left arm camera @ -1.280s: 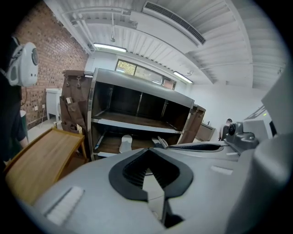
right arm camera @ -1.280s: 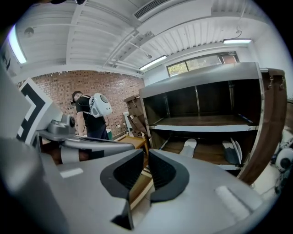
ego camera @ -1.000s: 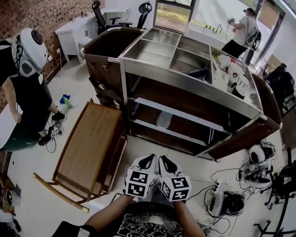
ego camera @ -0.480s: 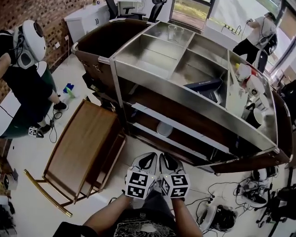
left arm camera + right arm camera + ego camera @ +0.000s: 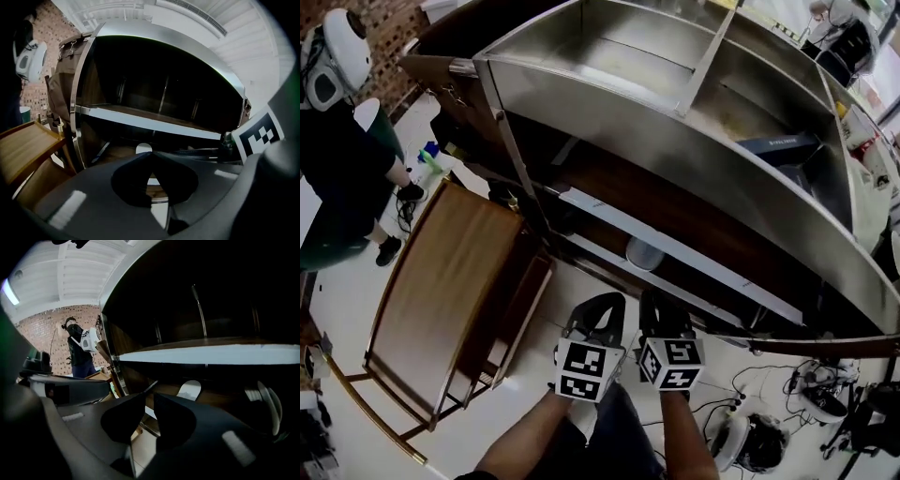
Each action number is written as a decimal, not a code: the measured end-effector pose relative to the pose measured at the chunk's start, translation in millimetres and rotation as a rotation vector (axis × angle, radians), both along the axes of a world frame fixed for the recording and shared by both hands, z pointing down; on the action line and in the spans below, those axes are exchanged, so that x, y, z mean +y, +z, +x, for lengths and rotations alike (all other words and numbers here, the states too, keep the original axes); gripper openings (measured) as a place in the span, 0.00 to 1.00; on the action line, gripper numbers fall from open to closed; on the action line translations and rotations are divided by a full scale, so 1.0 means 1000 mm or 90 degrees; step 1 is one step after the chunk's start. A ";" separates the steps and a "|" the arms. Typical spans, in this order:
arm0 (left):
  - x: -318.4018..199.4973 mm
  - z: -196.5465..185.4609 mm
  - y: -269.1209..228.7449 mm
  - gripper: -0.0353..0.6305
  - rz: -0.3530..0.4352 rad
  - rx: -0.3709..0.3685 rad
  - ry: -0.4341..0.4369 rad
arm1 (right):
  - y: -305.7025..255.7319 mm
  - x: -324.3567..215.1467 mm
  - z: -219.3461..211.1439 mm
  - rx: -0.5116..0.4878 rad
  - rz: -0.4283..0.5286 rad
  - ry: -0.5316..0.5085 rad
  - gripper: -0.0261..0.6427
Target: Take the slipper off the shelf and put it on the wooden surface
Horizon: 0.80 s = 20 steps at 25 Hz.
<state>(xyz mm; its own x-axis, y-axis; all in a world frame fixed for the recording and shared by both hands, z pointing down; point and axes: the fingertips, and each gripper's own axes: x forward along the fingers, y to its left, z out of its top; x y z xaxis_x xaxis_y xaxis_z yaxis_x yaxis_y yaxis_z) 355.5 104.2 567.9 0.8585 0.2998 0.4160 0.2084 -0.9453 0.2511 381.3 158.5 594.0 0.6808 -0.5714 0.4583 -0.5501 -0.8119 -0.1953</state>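
Observation:
A pale slipper [image 5: 644, 253] lies on the lower shelf of the steel and wood cart [image 5: 675, 178], seen edge-on from above. It also shows beyond the jaws in both gripper views, as the slipper [image 5: 144, 148] and the slipper [image 5: 190, 390]. The wooden surface [image 5: 441, 291] is a slatted table left of the cart. My left gripper [image 5: 602, 307] hangs in front of the shelf, its jaws shut with nothing in them. Beside it, my right gripper [image 5: 660, 307] has its jaws opening, a narrow gap showing and nothing between them. Both are well short of the slipper.
The cart's steel top holds open compartments, one with a dark blue box [image 5: 778, 145]. A person [image 5: 337, 141] in black with a white headset stands at the far left. Cables and gear [image 5: 750, 441] lie on the floor at lower right.
The view has closed in on the cart. Both grippers have moved forward toward the lower shelves, side by side.

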 end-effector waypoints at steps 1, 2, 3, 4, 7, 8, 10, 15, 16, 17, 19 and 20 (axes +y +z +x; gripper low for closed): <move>0.000 0.003 0.005 0.06 -0.002 0.005 -0.001 | 0.009 0.002 0.003 0.001 -0.002 0.003 0.10; -0.001 0.005 0.010 0.06 -0.006 0.011 -0.001 | 0.017 0.003 0.006 0.003 -0.005 0.005 0.11; -0.001 0.008 0.015 0.06 -0.009 0.018 -0.001 | 0.026 0.004 0.010 0.004 -0.007 0.008 0.11; -0.002 0.010 0.020 0.06 -0.011 0.024 0.000 | 0.035 0.005 0.015 0.003 -0.007 0.013 0.11; -0.005 0.018 0.036 0.06 -0.010 0.043 0.003 | 0.061 0.006 0.032 0.003 -0.006 0.028 0.11; -0.006 0.021 0.042 0.06 -0.012 0.047 0.001 | 0.071 0.005 0.037 0.003 -0.008 0.030 0.12; -0.006 0.024 0.055 0.06 -0.020 0.051 -0.001 | 0.089 0.004 0.050 0.001 -0.013 0.032 0.15; -0.002 0.028 0.086 0.06 -0.030 0.064 0.012 | 0.134 0.010 0.087 0.004 -0.034 0.078 0.17; -0.004 0.028 0.093 0.06 -0.028 0.067 0.008 | 0.142 0.012 0.094 0.001 -0.033 0.088 0.17; -0.007 0.028 0.100 0.06 -0.026 0.068 0.002 | 0.150 0.013 0.101 -0.002 -0.033 0.096 0.18; -0.014 0.028 0.114 0.06 -0.021 0.066 -0.010 | 0.163 0.013 0.115 -0.005 -0.039 0.099 0.18; -0.018 0.028 0.121 0.06 -0.019 0.064 -0.016 | 0.168 0.013 0.122 -0.003 -0.048 0.098 0.18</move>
<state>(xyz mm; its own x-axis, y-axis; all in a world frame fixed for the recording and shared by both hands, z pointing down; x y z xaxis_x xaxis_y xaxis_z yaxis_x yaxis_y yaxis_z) 383.3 86.3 688.6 0.9027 0.2888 0.3190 0.2102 -0.9428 0.2588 502.8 171.6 761.9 0.7554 -0.4246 0.4991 -0.4173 -0.8990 -0.1333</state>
